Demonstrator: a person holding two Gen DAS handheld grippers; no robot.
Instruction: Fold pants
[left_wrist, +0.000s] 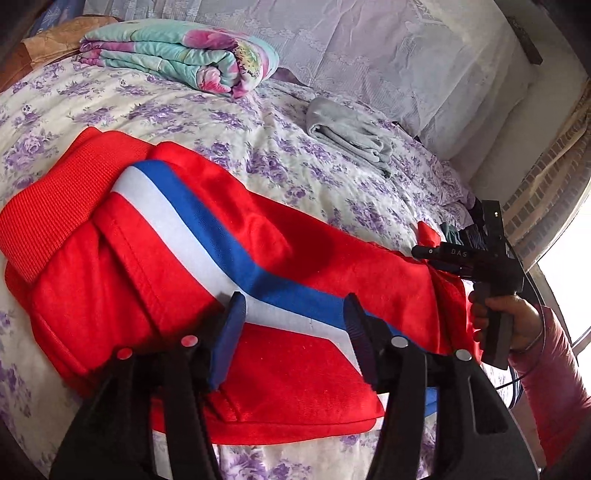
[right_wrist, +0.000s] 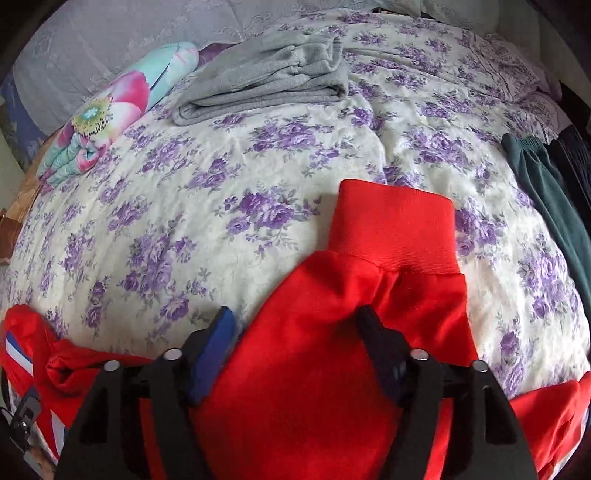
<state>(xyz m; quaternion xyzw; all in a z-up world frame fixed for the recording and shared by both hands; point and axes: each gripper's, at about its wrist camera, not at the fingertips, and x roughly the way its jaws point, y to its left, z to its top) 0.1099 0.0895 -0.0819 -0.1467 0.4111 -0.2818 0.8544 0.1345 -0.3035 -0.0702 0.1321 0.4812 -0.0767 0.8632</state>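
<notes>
Red pants (left_wrist: 280, 258) with a white and blue side stripe lie across the flowered bed, ribbed waistband at the left. My left gripper (left_wrist: 293, 310) is open, its fingers spread just above the stripe near the pants' front edge. The right gripper's body (left_wrist: 480, 258) shows at the far right, held by a hand over the leg end. In the right wrist view a red leg with its ribbed cuff (right_wrist: 395, 225) lies folded toward the far side. My right gripper (right_wrist: 295, 325) is open over this leg, fingers apart, holding nothing.
A folded grey garment (left_wrist: 351, 129) (right_wrist: 266, 81) and a folded flowered quilt (left_wrist: 184, 51) (right_wrist: 110, 110) lie farther back on the bed (right_wrist: 221, 184). Dark green clothing (right_wrist: 546, 192) lies at the right edge. A lace-covered headboard and wall stand behind.
</notes>
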